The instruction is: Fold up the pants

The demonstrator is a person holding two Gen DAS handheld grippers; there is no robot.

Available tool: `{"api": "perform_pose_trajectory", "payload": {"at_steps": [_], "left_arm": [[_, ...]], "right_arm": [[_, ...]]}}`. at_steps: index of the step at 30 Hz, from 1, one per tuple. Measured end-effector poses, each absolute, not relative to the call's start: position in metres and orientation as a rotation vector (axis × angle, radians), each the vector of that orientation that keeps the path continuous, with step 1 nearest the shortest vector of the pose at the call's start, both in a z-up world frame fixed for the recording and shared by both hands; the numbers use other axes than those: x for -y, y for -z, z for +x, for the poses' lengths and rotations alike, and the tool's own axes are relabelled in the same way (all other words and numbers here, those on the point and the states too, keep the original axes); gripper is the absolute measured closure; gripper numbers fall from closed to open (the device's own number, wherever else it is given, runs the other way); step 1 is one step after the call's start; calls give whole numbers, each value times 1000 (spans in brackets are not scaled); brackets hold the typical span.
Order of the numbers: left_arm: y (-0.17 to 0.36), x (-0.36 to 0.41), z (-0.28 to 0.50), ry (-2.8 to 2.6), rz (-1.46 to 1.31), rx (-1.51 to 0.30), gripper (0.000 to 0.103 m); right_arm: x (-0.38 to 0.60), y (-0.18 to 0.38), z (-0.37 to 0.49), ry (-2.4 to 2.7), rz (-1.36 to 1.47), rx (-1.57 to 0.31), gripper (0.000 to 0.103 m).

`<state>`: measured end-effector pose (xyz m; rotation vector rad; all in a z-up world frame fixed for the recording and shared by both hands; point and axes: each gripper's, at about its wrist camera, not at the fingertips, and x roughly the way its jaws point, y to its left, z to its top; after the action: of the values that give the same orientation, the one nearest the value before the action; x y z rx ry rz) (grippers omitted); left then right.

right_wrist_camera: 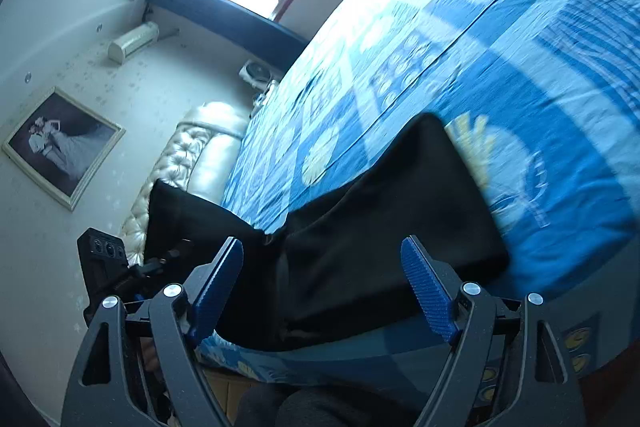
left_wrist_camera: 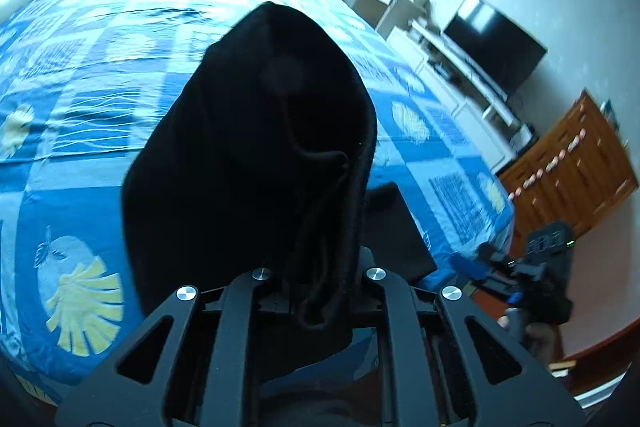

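Left wrist: pants (left_wrist_camera: 256, 147) pinched in left gripper (left_wrist_camera: 320, 291); right gripper (right_wrist_camera: 324, 291) empty

Black pants (right_wrist_camera: 384, 227), part flat on the blue bedspread, part lifted and draped.

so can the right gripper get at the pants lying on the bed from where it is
Probably yes. The right gripper is open, nothing between its pads, and the pants lie on the bed edge right ahead, unobstructed; the left gripper holds another part.

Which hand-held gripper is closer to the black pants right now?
Left. The left hand-held gripper is shut on the black pants, lifting them; the right hand-held gripper is open, just short of them.
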<state>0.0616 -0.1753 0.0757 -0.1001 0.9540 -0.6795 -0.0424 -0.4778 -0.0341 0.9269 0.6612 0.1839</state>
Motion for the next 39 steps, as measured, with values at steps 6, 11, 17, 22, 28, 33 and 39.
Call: {"api": "perform_pose_trajectory", "payload": {"at_steps": [6, 11, 17, 22, 28, 33, 39], "left_arm": [[-48, 238, 56, 698, -29, -1010, 90], [-31, 281, 47, 690, 48, -1030, 90], [-16, 312, 42, 642, 91, -1044, 90], [-9, 329, 34, 603, 151, -1026, 90], [-4, 345, 28, 551, 217, -1016, 90], [2, 358, 20, 515, 282, -997, 90], [10, 368, 15, 487, 336, -986, 90]], "right_arm": [[498, 36, -57, -147, 954, -630, 23], [512, 41, -64, -136, 985, -618, 23], [523, 47, -73, -139, 1023, -611, 23], [529, 54, -79, -134, 1052, -609, 23], [536, 63, -86, -122, 1081, -614, 23], [541, 64, -92, -110, 1098, -611, 22], [543, 65, -97, -101, 1114, -605, 22]]}}
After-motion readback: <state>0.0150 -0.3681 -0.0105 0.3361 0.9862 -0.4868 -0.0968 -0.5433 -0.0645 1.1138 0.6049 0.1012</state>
